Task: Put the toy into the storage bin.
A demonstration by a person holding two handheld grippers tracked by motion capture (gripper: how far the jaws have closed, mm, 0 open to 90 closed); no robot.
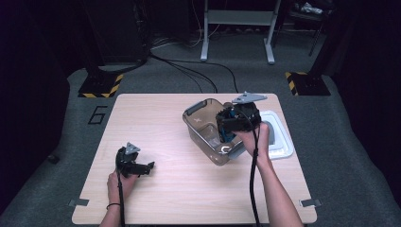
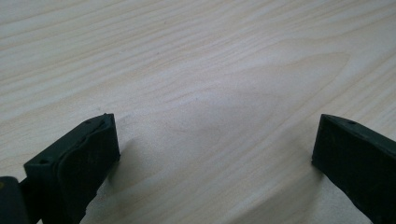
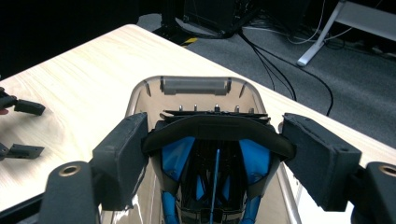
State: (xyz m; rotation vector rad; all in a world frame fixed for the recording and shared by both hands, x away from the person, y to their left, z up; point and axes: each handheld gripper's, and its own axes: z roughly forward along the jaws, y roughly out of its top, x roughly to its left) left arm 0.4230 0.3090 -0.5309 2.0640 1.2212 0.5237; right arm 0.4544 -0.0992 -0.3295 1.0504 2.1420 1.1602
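Note:
A clear plastic bin with grey handles stands right of the table's middle, and its far rim shows in the right gripper view. My right gripper is shut on a black and blue device, holding it in the bin's open top. The two jaws press on the ends of the device's black curved band, with the blue parts hanging below. My left gripper rests low over the bare wood at front left. It is open with nothing between its jaws.
A white lid lies flat on the table just right of the bin. The wooden table has bare room at front and left. The left gripper sits far off at the table's edge. Cables and stand legs lie on the floor beyond.

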